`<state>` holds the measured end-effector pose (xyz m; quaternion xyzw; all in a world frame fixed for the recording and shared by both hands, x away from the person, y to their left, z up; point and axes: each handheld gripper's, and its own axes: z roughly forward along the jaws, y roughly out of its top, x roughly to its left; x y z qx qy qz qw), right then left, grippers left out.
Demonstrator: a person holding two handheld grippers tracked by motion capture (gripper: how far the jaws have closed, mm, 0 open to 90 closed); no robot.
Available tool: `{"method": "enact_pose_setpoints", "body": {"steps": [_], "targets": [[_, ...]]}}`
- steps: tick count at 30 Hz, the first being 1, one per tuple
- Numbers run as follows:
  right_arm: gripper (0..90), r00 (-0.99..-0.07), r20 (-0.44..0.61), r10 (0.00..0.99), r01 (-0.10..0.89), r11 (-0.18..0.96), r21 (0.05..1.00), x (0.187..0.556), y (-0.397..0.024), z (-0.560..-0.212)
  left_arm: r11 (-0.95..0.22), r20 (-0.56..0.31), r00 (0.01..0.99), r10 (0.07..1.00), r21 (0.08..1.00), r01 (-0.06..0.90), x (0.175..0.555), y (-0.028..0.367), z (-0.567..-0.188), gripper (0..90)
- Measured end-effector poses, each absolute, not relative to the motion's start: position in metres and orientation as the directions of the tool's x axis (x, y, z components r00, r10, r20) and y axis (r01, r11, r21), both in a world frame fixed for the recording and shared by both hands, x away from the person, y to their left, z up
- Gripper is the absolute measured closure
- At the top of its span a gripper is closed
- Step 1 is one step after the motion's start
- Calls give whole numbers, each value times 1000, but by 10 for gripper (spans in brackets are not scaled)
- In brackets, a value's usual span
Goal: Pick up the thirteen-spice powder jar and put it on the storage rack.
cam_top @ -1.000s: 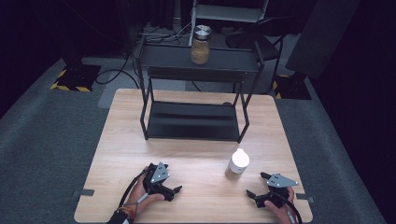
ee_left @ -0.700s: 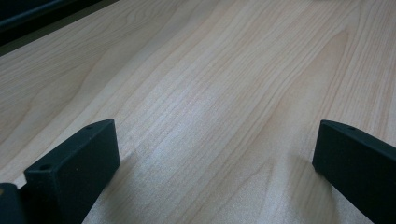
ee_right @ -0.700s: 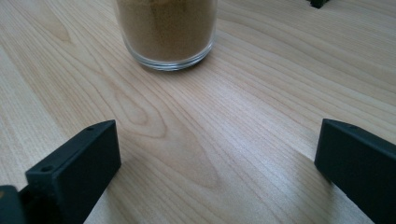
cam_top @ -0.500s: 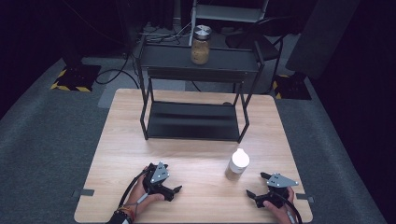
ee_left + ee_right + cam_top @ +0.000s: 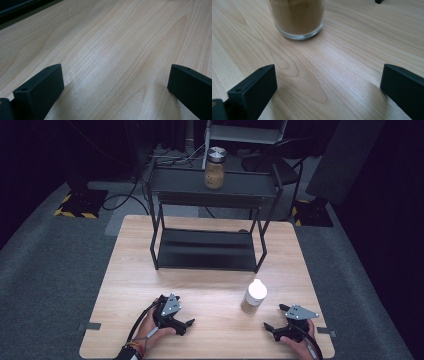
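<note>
Wooden table underneath everything, pale grain, lit from above. On its far half, a black metal rack with two levels, lower shelf flat on the wood, upper shelf raised on thin legs. On that upper shelf, a brown-filled jar with a metal lid, upright, well apart from both hands. Behind the table, grey carpet, loose cables, dark stands.

Nearer the front edge, right of centre, a glass jar with a white lid, upright on the bare wood, holding brown powder. Nothing between it and the right gripper; open tabletop all the way. Just beside that gripper in the high view, up and to its left, not touching. In the right gripper view, the jar's glass base ahead of the jaws and toward the left one, clearly outside the gap, top cut off by the frame edge.

Right gripper low by the table's front edge, held in a hand, jaws spread wide, nothing between them but wood. Left gripper also held in a hand near the front edge, left of centre, well apart from the jar, pointing across the table toward it. Jaws likewise wide apart, gripping nothing, bare tabletop in the gap.
</note>
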<state>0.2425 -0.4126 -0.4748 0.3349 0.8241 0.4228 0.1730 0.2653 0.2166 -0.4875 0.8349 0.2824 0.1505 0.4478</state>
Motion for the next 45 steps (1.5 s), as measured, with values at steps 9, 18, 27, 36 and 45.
{"method": "enact_pose_setpoints", "body": {"steps": [9,18,27,36,45], "targets": [[5,-746,39,665,385,382,840,250,-412,-465,-439,-2,795,606,833,337,265,217,-488,0],[5,-781,17,624,335,397,854,267,-398,-444,-439,-2,795,607,833,337,265,217,-488,0],[5,-810,24,586,314,400,861,289,-389,-434,-438,-3,795,607,833,338,265,217,-488,0],[33,-838,52,543,307,391,868,311,-383,-433,-433,-9,795,607,835,340,266,218,-488,1],[187,-862,42,505,272,391,879,320,-383,-440,-426,-17,794,608,836,344,266,218,-488,1]]}}
